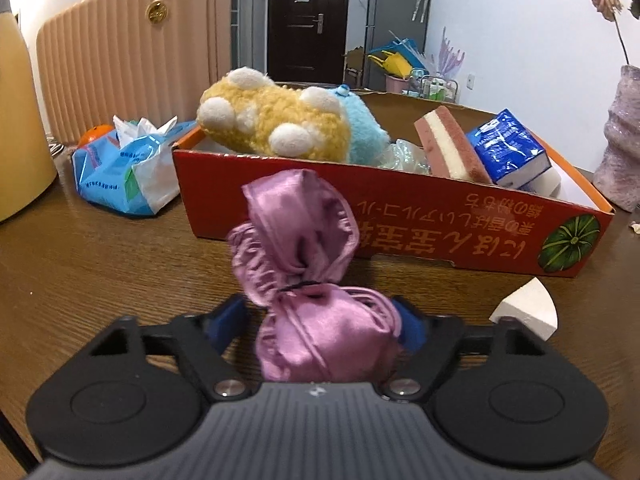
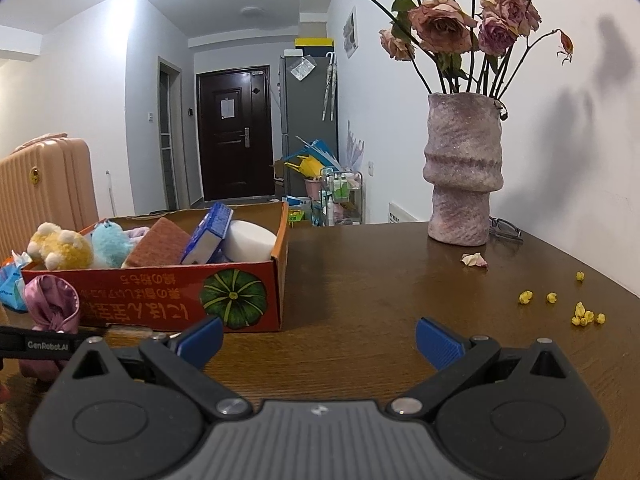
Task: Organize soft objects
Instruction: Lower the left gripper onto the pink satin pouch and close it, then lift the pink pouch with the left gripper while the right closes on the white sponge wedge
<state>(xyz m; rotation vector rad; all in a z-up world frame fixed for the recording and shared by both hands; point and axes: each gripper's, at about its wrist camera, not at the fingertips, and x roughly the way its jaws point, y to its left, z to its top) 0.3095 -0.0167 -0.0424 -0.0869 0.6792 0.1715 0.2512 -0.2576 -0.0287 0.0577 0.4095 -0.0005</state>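
Observation:
My left gripper (image 1: 320, 316) is shut on a pink satin pouch (image 1: 304, 280), held just above the wooden table in front of the red cardboard box (image 1: 400, 216). The pouch also shows at the left of the right wrist view (image 2: 52, 304). The box holds a yellow plush toy (image 1: 276, 120), a blue plush toy (image 1: 364, 128), a brown-and-cream sponge (image 1: 448, 144), a blue tissue pack (image 1: 508, 148) and a white sponge (image 2: 248, 246). My right gripper (image 2: 320, 338) is open and empty over the table, right of the box (image 2: 160, 296).
A white sponge wedge (image 1: 528, 308) lies on the table by the box's near right corner. A blue wipes pack (image 1: 124, 168) lies left of the box. A pink vase with dried roses (image 2: 462, 168), fallen petals (image 2: 580, 312) and glasses (image 2: 506, 228) sit at the right. A beige suitcase (image 1: 128, 52) stands behind.

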